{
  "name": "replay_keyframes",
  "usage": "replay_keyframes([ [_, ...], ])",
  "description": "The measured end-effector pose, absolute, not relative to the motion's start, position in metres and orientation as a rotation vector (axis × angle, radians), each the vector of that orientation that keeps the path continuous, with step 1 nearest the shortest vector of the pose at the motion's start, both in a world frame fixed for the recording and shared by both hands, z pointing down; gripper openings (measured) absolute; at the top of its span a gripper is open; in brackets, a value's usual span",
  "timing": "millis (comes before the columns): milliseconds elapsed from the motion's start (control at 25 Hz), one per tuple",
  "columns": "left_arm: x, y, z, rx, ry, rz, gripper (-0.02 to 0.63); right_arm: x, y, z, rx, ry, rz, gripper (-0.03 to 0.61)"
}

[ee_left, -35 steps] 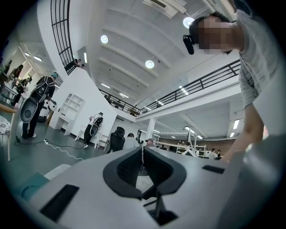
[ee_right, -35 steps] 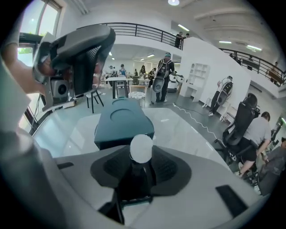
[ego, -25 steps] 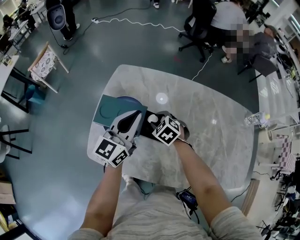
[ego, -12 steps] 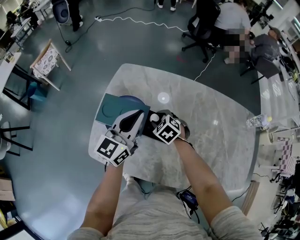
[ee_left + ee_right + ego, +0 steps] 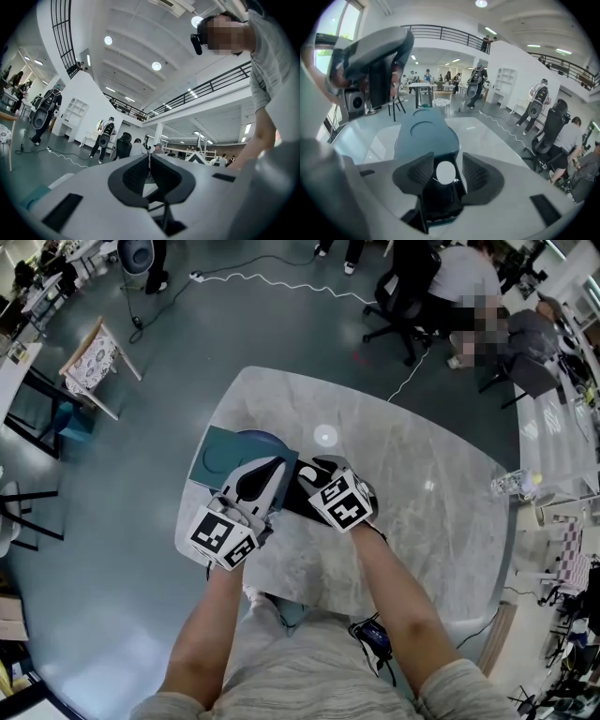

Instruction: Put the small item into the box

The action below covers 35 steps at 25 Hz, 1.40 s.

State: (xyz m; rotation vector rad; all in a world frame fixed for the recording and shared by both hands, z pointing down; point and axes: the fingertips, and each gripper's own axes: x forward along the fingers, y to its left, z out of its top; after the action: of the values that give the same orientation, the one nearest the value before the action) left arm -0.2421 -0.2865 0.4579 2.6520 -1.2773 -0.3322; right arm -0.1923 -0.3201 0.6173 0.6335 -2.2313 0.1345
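A box stands on the marble table point(image 5: 412, 474), with a black inside point(image 5: 436, 206) and a teal lid point(image 5: 424, 133) lying open beyond it. The small item point(image 5: 445, 172) is a white round piece. It sits low in the black inside, between the pads of my right gripper point(image 5: 447, 169) with a gap on each side. That gripper's jaws are opening. In the head view my right gripper point(image 5: 317, 474) points into the box. My left gripper point(image 5: 272, 470) lies over the teal lid point(image 5: 211, 460), tilted upward, its jaws point(image 5: 150, 164) together with nothing seen between them.
The box sits near the table's left edge point(image 5: 192, 493). A clear glass point(image 5: 511, 479) stands at the table's far right edge. Around the table are office chairs point(image 5: 398, 296), a wooden chair point(image 5: 89, 367), a floor cable point(image 5: 272, 282) and people.
My right gripper has turned a little over the box and its marker cube has moved slightly right. The white item that showed beside it is now mostly hidden. My left gripper has barely moved.
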Motion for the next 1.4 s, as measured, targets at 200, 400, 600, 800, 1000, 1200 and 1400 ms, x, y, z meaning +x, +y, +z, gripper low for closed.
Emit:
replay_keyframes([
  [200,-0.239,-0.287,0.454,2.669,-1.274,-0.322,0.021,-0.193,-0.323,0.578,0.744,-2.364,0.174,0.196],
  [400,-0.236,-0.282,0.447,2.681,-1.273,-0.326,0.021,-0.191,-0.314,0.535,0.813,-2.525,0.213,0.167],
  [600,-0.231,-0.278,0.439,2.697,-1.272,-0.320,0.021,-0.181,-0.310,0.499,0.873,-2.631,0.185,0.125],
  [800,-0.229,-0.268,0.430,2.718,-1.263,-0.318,0.021,-0.173,-0.296,0.462,0.918,-2.718,0.087,0.075],
  [1000,-0.225,-0.256,0.415,2.752,-1.219,-0.334,0.021,-0.159,-0.279,0.432,0.979,-2.772,0.018,0.030],
  [1200,-0.214,-0.240,0.400,2.816,-1.197,-0.308,0.021,-0.148,-0.252,0.412,0.995,-2.846,0.015,0.021],
  [1400,-0.209,-0.228,0.381,2.860,-1.193,-0.322,0.021,-0.146,-0.230,0.387,0.980,-2.943,0.008,0.021],
])
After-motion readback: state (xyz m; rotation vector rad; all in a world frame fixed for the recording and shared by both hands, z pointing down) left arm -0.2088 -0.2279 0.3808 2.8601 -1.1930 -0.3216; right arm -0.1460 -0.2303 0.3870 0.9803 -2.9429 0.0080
